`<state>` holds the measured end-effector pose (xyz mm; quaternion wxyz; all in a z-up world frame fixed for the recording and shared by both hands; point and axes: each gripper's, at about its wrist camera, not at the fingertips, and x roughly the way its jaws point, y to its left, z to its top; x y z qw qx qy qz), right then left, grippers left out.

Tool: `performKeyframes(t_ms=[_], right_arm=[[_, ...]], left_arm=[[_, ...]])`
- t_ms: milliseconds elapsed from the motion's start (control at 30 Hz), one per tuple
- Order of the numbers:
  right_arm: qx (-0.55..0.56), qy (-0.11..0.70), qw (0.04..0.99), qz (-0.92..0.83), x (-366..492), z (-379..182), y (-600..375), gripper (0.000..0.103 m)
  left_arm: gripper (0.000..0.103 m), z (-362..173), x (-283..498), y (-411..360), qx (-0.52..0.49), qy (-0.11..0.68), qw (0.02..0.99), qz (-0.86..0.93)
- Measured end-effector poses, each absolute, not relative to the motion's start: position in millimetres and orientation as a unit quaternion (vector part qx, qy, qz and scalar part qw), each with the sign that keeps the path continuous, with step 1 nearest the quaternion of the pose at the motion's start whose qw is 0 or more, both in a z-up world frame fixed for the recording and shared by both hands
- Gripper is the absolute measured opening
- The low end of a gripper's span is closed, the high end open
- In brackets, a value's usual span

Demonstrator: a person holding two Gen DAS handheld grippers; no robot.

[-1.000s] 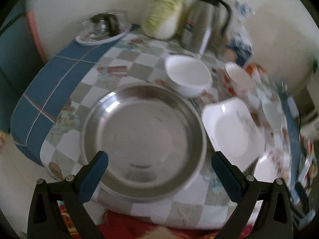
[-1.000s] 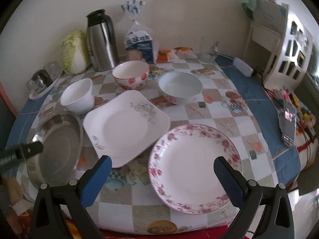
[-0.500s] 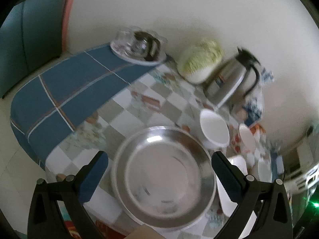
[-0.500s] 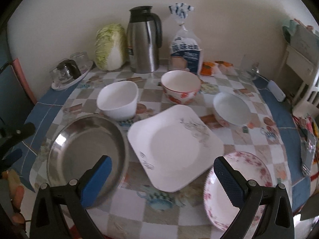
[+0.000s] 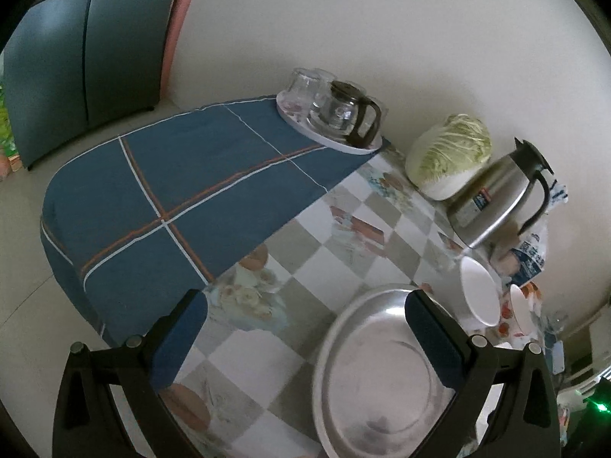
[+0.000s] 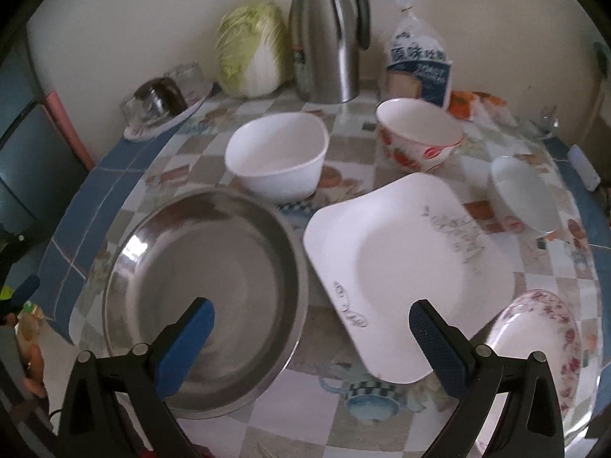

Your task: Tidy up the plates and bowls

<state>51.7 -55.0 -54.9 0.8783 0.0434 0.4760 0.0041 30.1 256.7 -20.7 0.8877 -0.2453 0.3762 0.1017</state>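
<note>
A large steel basin (image 6: 206, 290) sits at the table's front left, also in the left wrist view (image 5: 382, 378). Behind it stands a white squarish bowl (image 6: 277, 156). A white square plate (image 6: 404, 267) lies right of the basin. A red-patterned bowl (image 6: 418, 135) and a small white bowl (image 6: 523, 198) stand further back. A floral round plate (image 6: 534, 347) lies at the front right. My right gripper (image 6: 311, 347) is open and empty above the front edge, between basin and square plate. My left gripper (image 5: 305, 339) is open and empty over the table's left part.
A steel thermos jug (image 6: 328, 34), a cabbage (image 6: 252, 49) and a bread bag (image 6: 418, 65) stand along the back wall. A tray with glassware and a glass pot (image 5: 332, 114) sits at the back left corner. The blue cloth edge (image 5: 76, 236) drops to the floor.
Both grippers swung left. The left view now faces the blue cloth corner, with the basin at its lower right. The right view now centres on the basin and square plate. Nothing was grasped.
</note>
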Motion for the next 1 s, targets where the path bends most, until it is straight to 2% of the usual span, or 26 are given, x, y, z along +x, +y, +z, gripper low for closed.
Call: performKeyframes(t_ms=[267,500,600,800,1000], right_arm=[[0.056,0.499,0.863,0.048,51,-74,-42,0.103],[0.064,0.507,0.858,0.051,52,-81,-42,0.091],[0.072,0.515,0.853,0.053,54,-86,-44,0.075],[0.095,0.526,0.843,0.066,57,-92,-47,0.052],[0.104,0.538,0.834,0.067,61,-101,-51,0.044]], left_arm=[[0.103,-43,39,255,-0.224,0.403,0.884,0.081],[0.103,-51,43,254,-0.224,0.395,0.888,0.067],[0.103,-53,46,254,-0.230,0.399,0.885,0.068],[0.103,-62,54,249,-0.202,0.428,0.879,0.060],[0.103,-67,62,239,-0.163,0.442,0.880,0.051]])
